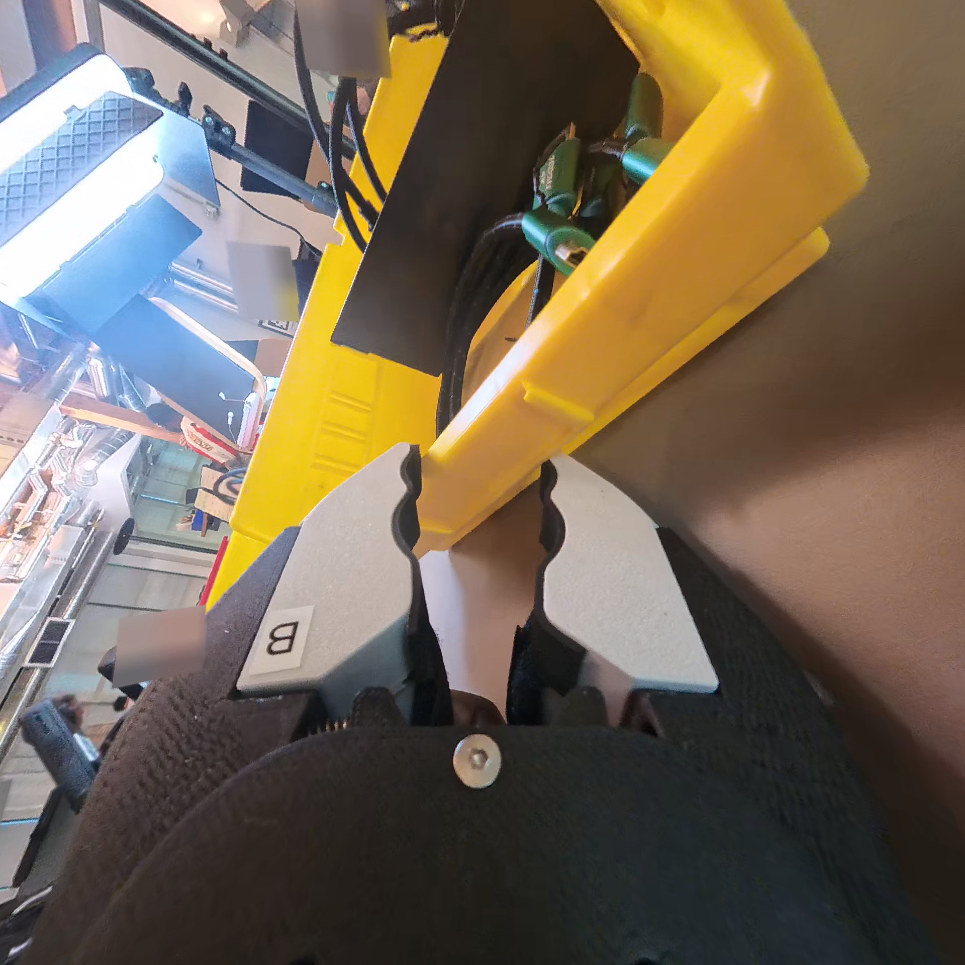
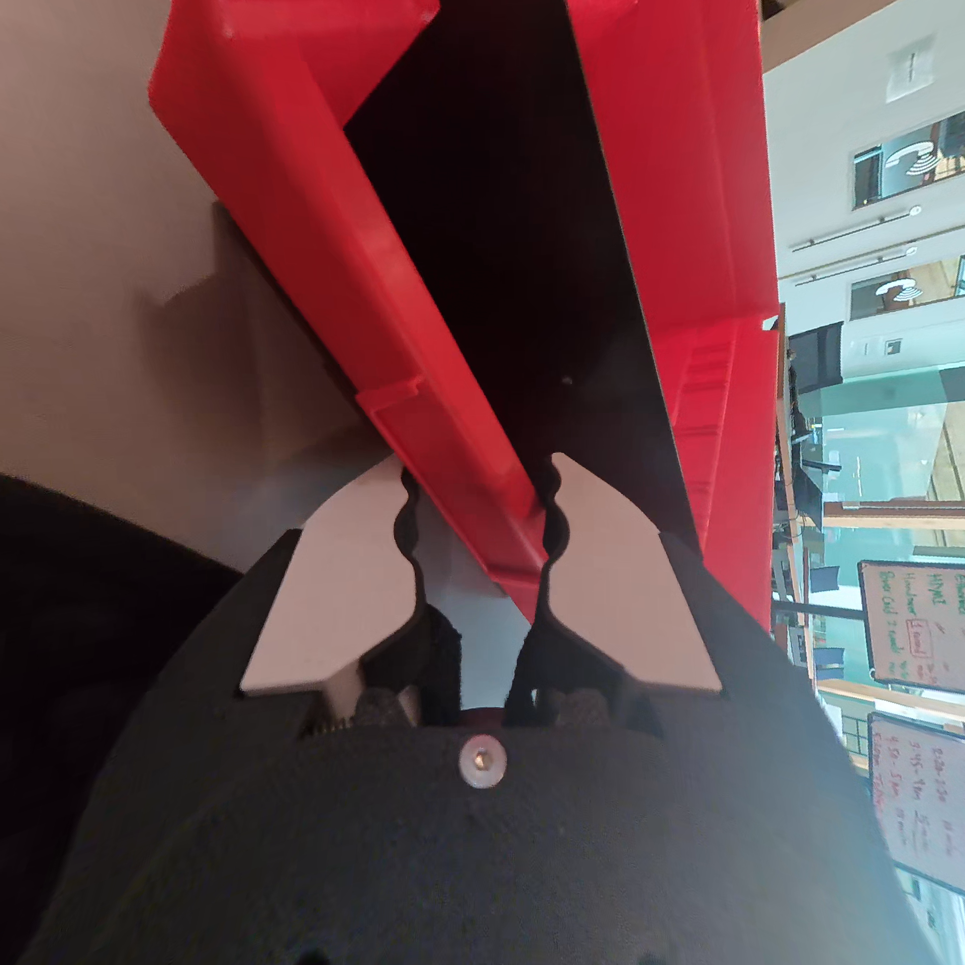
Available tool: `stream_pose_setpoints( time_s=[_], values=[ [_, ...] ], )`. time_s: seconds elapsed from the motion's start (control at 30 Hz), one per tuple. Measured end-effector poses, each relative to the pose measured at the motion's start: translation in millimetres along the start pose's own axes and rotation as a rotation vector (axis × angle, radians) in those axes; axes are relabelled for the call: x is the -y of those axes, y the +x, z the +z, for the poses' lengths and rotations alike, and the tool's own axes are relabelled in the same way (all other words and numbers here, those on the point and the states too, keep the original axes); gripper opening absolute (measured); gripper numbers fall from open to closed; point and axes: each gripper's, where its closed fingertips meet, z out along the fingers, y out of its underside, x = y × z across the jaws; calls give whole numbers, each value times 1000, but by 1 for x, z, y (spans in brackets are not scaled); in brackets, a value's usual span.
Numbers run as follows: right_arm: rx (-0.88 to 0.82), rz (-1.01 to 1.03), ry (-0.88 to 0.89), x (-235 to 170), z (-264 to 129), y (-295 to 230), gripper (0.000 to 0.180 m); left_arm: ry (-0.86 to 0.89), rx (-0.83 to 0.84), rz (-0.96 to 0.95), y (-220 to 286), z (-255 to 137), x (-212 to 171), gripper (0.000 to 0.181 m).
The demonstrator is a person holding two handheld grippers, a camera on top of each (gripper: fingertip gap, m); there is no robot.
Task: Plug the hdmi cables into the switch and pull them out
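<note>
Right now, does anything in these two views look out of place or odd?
Yes. Each gripper straddles a bin wall: left gripper on the yellow bin, right gripper on the red bin. Green-ended cables lie tangled inside the yellow one.

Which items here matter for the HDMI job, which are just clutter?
Job:
- green-ended cables in the yellow bin
- left gripper, jaws around that bin's rim
- right gripper, jaws around the red bin wall

Clutter:
- light panel
- whiteboards

No switch is visible.
</note>
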Motion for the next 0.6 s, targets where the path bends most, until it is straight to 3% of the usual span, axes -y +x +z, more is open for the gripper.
stream_pose_setpoints(
  time_s=[0.23, 0.33, 0.4, 0.5, 0.6],
  values=[
    [-13, 44, -40, -38, -13, 14, 51, 64, 2, -9, -2, -12, -7, 43],
    [25, 208, 70, -36, -25, 14, 75, 125, -69, -40, 2, -17, -4, 47],
    [41, 366, 220, -22, -40, 17, 89, 182, -121, -64, 5, -25, 1, 48],
    [-49, 583, 516, 3, -72, 45, 77, 186, -224, -161, 6, -37, -4, 59],
    [-128, 890, 868, 28, -111, 87, 77, 214, -317, -412, -5, -54, -3, 74]
  ],
)
